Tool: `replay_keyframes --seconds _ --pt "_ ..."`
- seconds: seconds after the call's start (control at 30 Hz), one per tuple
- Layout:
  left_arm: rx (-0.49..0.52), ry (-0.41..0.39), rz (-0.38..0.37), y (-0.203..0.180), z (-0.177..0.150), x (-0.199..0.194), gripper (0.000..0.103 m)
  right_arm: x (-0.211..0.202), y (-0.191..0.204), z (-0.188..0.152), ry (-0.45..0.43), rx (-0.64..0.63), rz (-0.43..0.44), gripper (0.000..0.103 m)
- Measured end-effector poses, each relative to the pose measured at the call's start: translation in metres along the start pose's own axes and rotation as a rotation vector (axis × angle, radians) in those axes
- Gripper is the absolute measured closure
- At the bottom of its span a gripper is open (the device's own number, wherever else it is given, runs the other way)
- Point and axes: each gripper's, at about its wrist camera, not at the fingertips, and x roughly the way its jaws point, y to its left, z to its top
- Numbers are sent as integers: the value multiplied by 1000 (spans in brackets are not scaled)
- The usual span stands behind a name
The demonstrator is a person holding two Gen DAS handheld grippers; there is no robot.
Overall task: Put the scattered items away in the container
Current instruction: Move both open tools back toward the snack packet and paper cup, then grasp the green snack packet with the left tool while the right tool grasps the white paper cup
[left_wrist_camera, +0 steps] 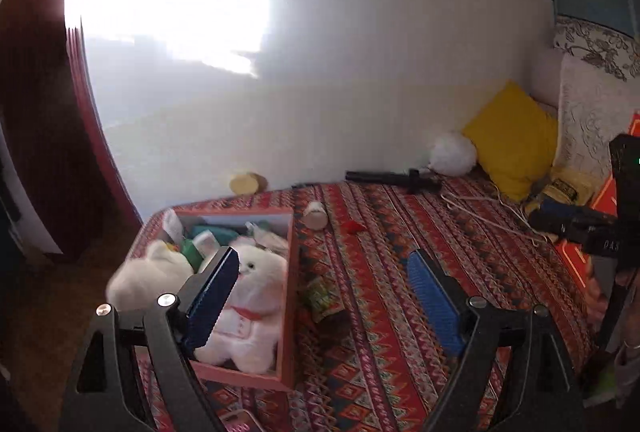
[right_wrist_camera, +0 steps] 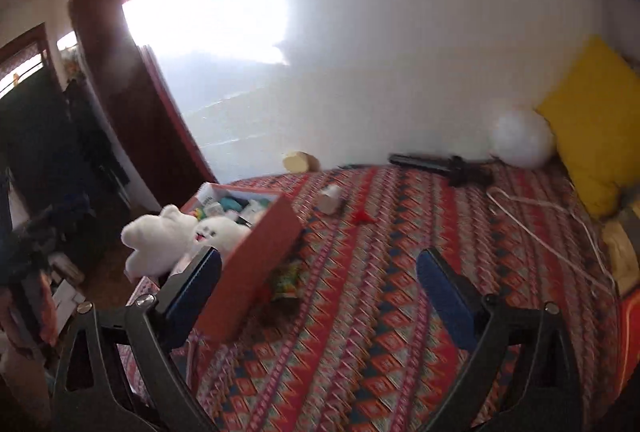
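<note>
A pink-red open box (left_wrist_camera: 290,296) (right_wrist_camera: 256,256) sits on the patterned bedspread near the bed's left corner. It holds white plush toys (left_wrist_camera: 248,312) (right_wrist_camera: 160,240) and several small bottles and tubes. A green patterned packet (left_wrist_camera: 322,298) (right_wrist_camera: 286,280) lies just right of the box. A small white-capped jar (left_wrist_camera: 315,215) (right_wrist_camera: 331,198) and a small red item (left_wrist_camera: 354,227) (right_wrist_camera: 364,218) lie farther back. My left gripper (left_wrist_camera: 324,290) is open and empty above the box's right wall. My right gripper (right_wrist_camera: 318,280) is open and empty above the packet.
A black rod-like tool (left_wrist_camera: 394,179) (right_wrist_camera: 440,164), a white fluffy ball (left_wrist_camera: 454,152) (right_wrist_camera: 520,138), a yellow pillow (left_wrist_camera: 512,140) (right_wrist_camera: 596,120) and a white wire hanger (left_wrist_camera: 492,212) (right_wrist_camera: 560,228) lie at the back right. A yellow roll (left_wrist_camera: 246,183) (right_wrist_camera: 298,162) sits by the wall.
</note>
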Motion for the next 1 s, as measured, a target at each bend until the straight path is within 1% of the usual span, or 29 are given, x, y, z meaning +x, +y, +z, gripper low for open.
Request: replay_keyframes --seconds 0.03,0.1,0.2,0.23,0.3,0.37,0.47,0.57,0.63,0.7,0.8,0.9,0.97,1.0 --pt "-6 20 -6 -12 -20 7 17 -3 -10 -11 14 11 -13 4" --pt "-26 74 -3 -34 -72 24 17 -4 -31 -35 60 5 -43 4" --pt "-51 168 63 -59 -143 60 17 2 -53 -65 136 -15 -80 4" --pt "-62 199 78 -64 -159 74 17 7 -58 -71 156 -24 -93 4" --pt "-72 232 117 -69 -172 95 17 20 -66 -74 177 -32 -109 5" --pt "-75 237 182 -68 -167 117 17 38 -69 -68 186 -36 -98 7" --pt "-64 197 274 -62 -139 155 17 82 -64 -48 200 -63 -68 8" --pt "-42 197 328 -59 -113 197 17 150 -46 -18 236 -136 -45 8" --pt "2 233 368 -57 -100 232 17 202 -35 3 273 -170 -24 8" --pt "31 288 387 -54 -96 267 17 257 -26 27 313 -172 19 8" --pt "42 337 425 -47 -94 303 17 343 -14 64 378 -133 73 8" --pt "27 372 455 -37 -94 336 17 425 -12 89 457 -17 133 8" --pt "48 383 474 -37 -96 354 18 475 -12 95 526 51 156 8" --pt "68 375 489 -40 -97 361 18 490 -10 93 548 66 145 8"
